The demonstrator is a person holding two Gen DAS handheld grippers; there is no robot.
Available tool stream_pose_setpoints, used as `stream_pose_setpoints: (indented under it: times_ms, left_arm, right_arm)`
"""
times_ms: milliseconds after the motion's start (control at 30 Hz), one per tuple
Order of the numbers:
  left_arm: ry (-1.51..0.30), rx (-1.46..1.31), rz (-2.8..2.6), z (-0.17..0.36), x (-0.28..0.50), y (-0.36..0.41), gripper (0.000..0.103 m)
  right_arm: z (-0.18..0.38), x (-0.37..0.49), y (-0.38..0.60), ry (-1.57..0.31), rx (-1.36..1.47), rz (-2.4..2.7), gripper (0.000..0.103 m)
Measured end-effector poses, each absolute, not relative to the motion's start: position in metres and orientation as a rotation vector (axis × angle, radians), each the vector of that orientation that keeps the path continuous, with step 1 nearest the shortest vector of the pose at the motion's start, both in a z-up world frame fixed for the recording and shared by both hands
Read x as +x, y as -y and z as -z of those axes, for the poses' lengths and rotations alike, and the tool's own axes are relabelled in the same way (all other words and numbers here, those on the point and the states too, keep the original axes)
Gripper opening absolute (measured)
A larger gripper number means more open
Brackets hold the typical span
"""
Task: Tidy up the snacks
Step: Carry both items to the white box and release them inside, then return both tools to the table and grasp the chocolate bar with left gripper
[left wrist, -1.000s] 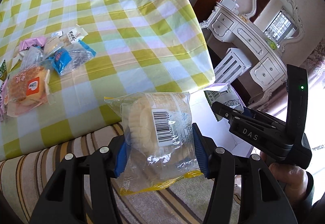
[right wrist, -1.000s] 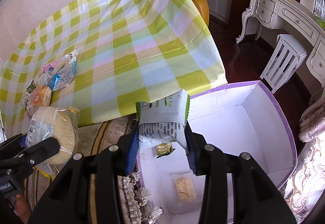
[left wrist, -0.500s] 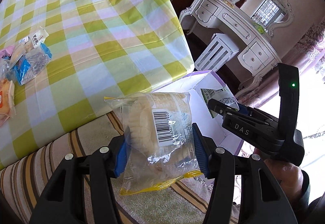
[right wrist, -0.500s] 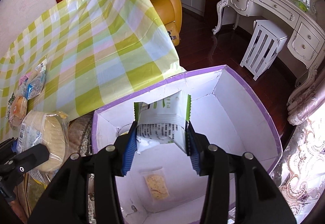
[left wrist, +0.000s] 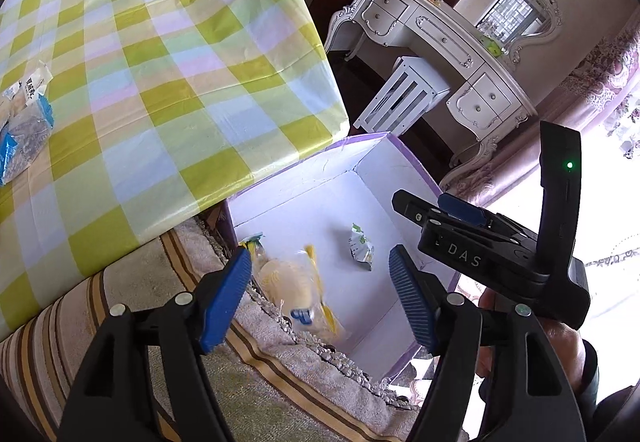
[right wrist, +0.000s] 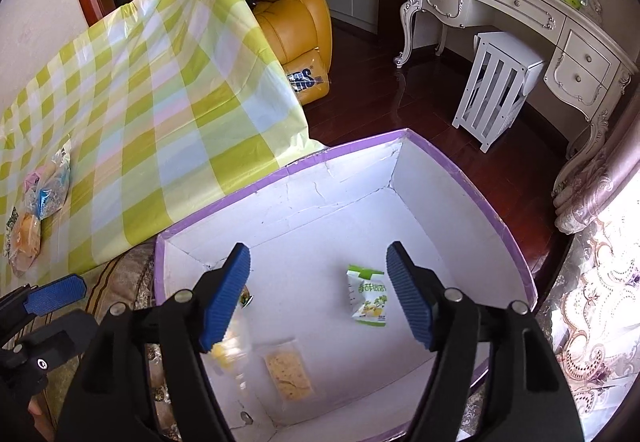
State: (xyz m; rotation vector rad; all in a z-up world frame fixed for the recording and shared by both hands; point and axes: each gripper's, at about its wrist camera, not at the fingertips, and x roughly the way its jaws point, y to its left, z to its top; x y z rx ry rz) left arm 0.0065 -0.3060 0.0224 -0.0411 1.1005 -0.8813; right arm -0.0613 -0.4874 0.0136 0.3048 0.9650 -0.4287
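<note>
My left gripper (left wrist: pixel 320 294) hovers over the near left corner of the white box with a purple rim (left wrist: pixel 404 157), jaws opening and empty. Below it the clear packet with a round yellow cake (left wrist: pixel 292 286) is a blur, dropping into the box. In the right wrist view my right gripper (right wrist: pixel 318 294) hangs over the box (right wrist: pixel 460 169), jaws opening, nothing between the pads. The green-and-white packet (right wrist: pixel 368 296) lies on the box floor, also visible from the left wrist as the same packet (left wrist: pixel 362 248). The falling cake packet (right wrist: pixel 228 354) shows blurred at the left.
A cracker packet (right wrist: pixel 288 370) and a small green packet (right wrist: pixel 245 298) lie in the box. More snacks (right wrist: pixel 36 209) sit on the green checked tablecloth (left wrist: pixel 160 61) at left. A striped towel (left wrist: pixel 120 302), white dresser (right wrist: pixel 520 1), white stool (right wrist: pixel 496 81) and yellow armchair (right wrist: pixel 288 1) surround.
Both grippers moved right, over the box, and opened. The cake packet left the left pads and is falling. The green-and-white packet dropped from the right pads onto the box floor.
</note>
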Motion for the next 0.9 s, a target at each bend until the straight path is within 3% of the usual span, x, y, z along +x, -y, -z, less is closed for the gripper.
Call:
stream_pose_setpoints:
  times_ms: [467,900]
  left_arm:
    - [-1.05,-0.078,0.808,-0.031,0.011,0.273,0.068]
    - [-1.007,-0.2,0.632,-0.035,0.028,0.187,0.068]
  right_arm:
    - [-0.024,-0.049,0.457,-0.96,0.255,0.366,0.073]
    - [-0.039,-0.024,0.402,-0.964,0.203,0.237,0.073]
